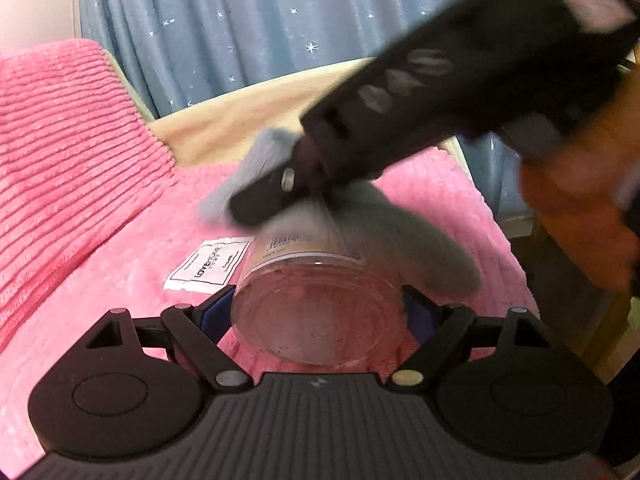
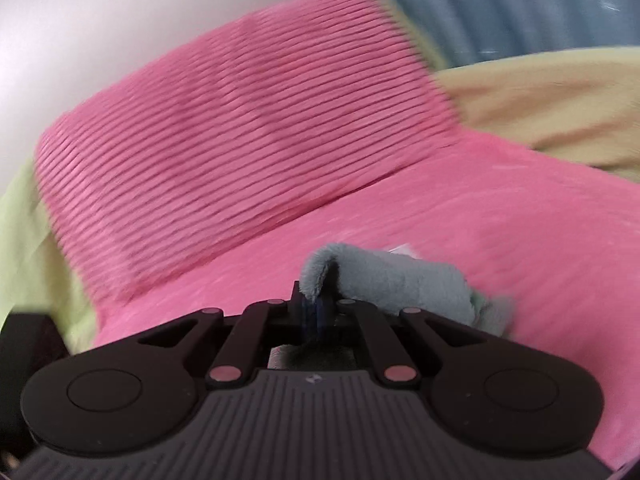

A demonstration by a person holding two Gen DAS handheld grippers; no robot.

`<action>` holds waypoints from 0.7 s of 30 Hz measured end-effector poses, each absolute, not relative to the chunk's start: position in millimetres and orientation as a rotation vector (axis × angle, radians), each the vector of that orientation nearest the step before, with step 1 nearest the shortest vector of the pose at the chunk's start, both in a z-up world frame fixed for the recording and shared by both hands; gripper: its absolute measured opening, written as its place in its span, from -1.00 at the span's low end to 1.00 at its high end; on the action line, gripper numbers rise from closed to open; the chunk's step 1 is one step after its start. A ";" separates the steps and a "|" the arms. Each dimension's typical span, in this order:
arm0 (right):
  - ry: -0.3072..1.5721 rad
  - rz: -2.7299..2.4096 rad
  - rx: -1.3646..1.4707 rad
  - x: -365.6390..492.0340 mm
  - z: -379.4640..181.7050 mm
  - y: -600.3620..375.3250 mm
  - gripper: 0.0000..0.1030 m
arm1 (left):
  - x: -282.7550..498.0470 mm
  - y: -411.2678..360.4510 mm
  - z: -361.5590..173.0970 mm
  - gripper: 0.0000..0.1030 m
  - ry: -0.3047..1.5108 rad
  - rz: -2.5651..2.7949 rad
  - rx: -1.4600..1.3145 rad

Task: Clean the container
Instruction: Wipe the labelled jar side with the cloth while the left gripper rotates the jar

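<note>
My left gripper (image 1: 318, 300) is shut on a clear plastic container (image 1: 320, 320) that lies on its side with its base toward the camera. The blue pads press on both of its sides, and a printed label wraps its wall. My right gripper (image 1: 260, 204) reaches in from the upper right, blurred, and rests on top of the container. It is shut on a grey fluffy cloth (image 1: 424, 240) that drapes over the container's far side. In the right wrist view that gripper (image 2: 316, 304) pinches a fold of the cloth (image 2: 400, 280); the container is hidden there.
A pink plush blanket (image 1: 100, 264) with a white tag (image 1: 208, 266) lies under the container. A pink ribbed cushion (image 1: 60, 128) rises at the left. Behind are a beige sheet (image 1: 248, 112) and a blue starred curtain (image 1: 240, 20). A blurred orange shape (image 1: 580, 220) fills the right edge.
</note>
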State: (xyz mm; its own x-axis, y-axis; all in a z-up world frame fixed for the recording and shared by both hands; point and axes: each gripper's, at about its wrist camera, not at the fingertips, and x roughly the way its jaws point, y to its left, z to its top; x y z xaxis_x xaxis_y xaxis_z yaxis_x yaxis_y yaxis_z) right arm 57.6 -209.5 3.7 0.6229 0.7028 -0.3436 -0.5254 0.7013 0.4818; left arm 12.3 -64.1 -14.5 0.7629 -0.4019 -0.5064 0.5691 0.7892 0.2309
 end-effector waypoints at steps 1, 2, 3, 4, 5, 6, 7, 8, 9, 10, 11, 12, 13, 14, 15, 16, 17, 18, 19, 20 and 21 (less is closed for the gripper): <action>0.542 0.722 0.353 57.6 3.7 -209.4 -0.97 | 13.3 -64.9 -14.3 0.66 0.452 -0.543 0.394; 0.542 0.721 0.353 57.6 3.7 -209.3 -0.97 | 13.5 -65.4 -14.9 0.66 0.452 -0.544 0.396; 0.541 0.720 0.353 57.7 3.7 -209.3 -0.96 | 14.2 -65.7 -15.8 0.66 0.453 -0.545 0.393; 0.541 0.720 0.352 57.7 3.7 -209.2 -0.96 | 14.8 -65.0 -16.0 0.66 0.456 -0.545 0.385; 0.540 0.719 0.352 57.7 3.7 -209.2 -0.96 | 16.4 -63.2 -16.0 0.66 0.458 -0.546 0.373; 0.540 0.719 0.352 57.7 3.7 -209.1 -0.96 | 16.0 -62.5 -16.3 0.66 0.464 -0.547 0.366; 0.539 0.718 0.351 57.8 3.7 -209.0 -0.96 | 15.1 -62.1 -16.8 0.66 0.470 -0.547 0.360; 0.539 0.718 0.351 57.8 3.7 -209.0 -0.96 | 14.2 -61.7 -17.2 0.66 0.476 -0.547 0.354; 0.538 0.717 0.351 57.8 3.7 -208.9 -0.97 | 14.4 -62.0 -17.8 0.66 0.479 -0.545 0.357; 0.538 0.717 0.350 57.8 3.7 -208.9 -0.97 | 14.9 -62.4 -18.5 0.66 0.482 -0.543 0.362; 0.537 0.716 0.350 57.9 3.7 -208.8 -0.97 | 14.8 -62.7 -19.1 0.66 0.483 -0.544 0.364; 0.537 0.715 0.350 57.9 3.6 -208.7 -0.97 | 14.5 -63.3 -19.6 0.66 0.483 -0.544 0.367; 0.536 0.715 0.349 57.9 3.6 -208.7 -0.97 | 14.0 -64.2 -20.2 0.66 0.481 -0.544 0.373; 0.536 0.714 0.349 57.9 3.6 -208.6 -0.97 | 13.2 -65.1 -20.6 0.66 0.480 -0.545 0.379; 0.535 0.714 0.349 58.0 3.6 -208.6 -0.97 | 12.4 -65.3 -21.1 0.66 0.478 -0.545 0.382; 0.535 0.713 0.348 58.0 3.6 -208.5 -0.97 | 12.5 -65.3 -21.4 0.66 0.478 -0.546 0.382; 0.534 0.713 0.348 58.0 3.6 -208.4 -0.97 | 11.4 -65.2 -21.8 0.66 0.479 -0.548 0.380; 0.534 0.712 0.348 58.0 3.6 -208.4 -0.97 | 9.3 -65.2 -22.5 0.65 0.481 -0.549 0.378; 0.533 0.711 0.347 58.1 3.6 -208.3 -0.97 | 9.9 -64.4 -22.4 0.65 0.483 -0.550 0.372; 0.533 0.711 0.347 58.1 3.6 -208.3 -0.96 | 11.0 -63.4 -22.0 0.65 0.485 -0.551 0.365; 0.532 0.710 0.347 58.1 3.6 -208.2 -0.96 | 11.8 -62.3 -21.5 0.65 0.487 -0.551 0.357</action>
